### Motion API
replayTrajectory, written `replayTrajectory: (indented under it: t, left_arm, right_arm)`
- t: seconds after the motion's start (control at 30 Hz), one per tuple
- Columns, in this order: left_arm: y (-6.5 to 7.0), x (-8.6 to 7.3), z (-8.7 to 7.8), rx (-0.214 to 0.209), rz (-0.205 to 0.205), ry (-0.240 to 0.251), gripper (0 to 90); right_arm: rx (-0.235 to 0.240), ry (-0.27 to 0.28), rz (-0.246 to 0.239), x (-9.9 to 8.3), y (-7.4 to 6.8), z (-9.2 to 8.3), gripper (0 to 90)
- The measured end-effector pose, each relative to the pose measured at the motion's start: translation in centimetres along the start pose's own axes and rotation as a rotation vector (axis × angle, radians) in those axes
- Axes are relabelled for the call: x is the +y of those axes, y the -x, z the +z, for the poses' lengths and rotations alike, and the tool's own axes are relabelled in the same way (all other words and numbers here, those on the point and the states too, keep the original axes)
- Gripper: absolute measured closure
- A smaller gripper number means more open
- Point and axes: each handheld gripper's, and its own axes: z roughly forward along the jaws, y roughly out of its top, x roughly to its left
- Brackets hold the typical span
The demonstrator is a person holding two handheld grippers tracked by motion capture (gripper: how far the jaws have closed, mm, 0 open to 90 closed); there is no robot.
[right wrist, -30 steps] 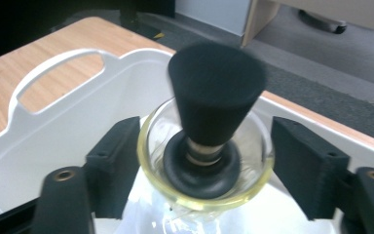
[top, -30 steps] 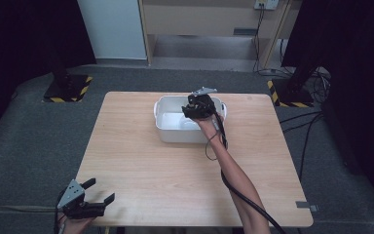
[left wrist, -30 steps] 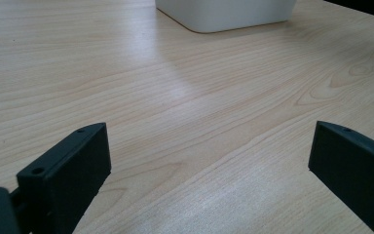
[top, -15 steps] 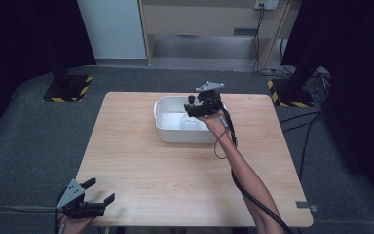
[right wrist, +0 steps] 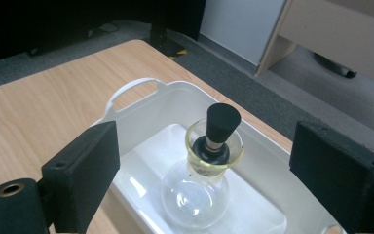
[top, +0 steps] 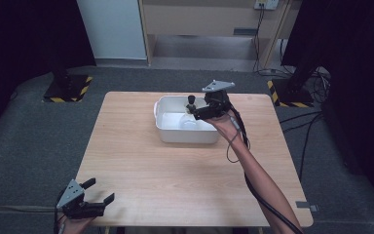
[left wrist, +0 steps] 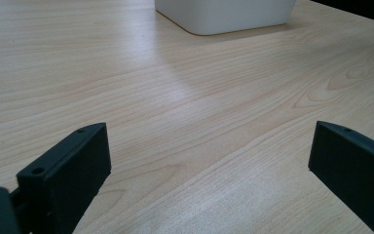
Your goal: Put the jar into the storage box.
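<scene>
Round-bottom glass flask [right wrist: 195, 195] stands upright in the white tub [right wrist: 136, 87], lower centre of the right gripper view; in the high view it sits in the tub [top: 187, 134] just above frame centre, black stopper [top: 191, 100] poking over the rim. Handling guess: thin clear glass, so fragile, light, smooth and slippery. The round belly would likely roll if tipped, and no flat base is visible. Best hold is probably the short neck just under the flared lip [right wrist: 214, 146], where the pads get a narrow stiff section; squeezing the belly risks slip or a crack. The stopper [right wrist: 221, 122] sits loosely in the mouth and looks tapered, rubbery, with a metal collar below, so lifting by it alone may just pull it out.

Looks: clear bulb, faint yellowish rim, bright reflections, apparently empty.

Right gripper [right wrist: 204, 161] hovers above the flask, jaws just opened wide, nothing between the pads. Left gripper [top: 97, 192] at lower left of the high view, near the table [left wrist: 185, 97] edge, jaws spread wide, holding nothing
</scene>
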Motion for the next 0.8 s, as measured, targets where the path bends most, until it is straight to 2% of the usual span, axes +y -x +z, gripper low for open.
replayTrajectory:
  t: [0.47, 0.8]
  left_arm:
    - [0.1, 0.0, -0.1, 0.004, 0.001, 0.002, 0.3]
    - [0.0, 0.0, -0.1, 0.004, -0.003, 0.004, 0.3]
  right_arm:
    - [0.049, 0.08, -0.025, -1.4, -1.2, -4.6, 11.1]
    - [0.04, 0.095, -0.007, -4.3, -1.0, -7.9, 11.1]
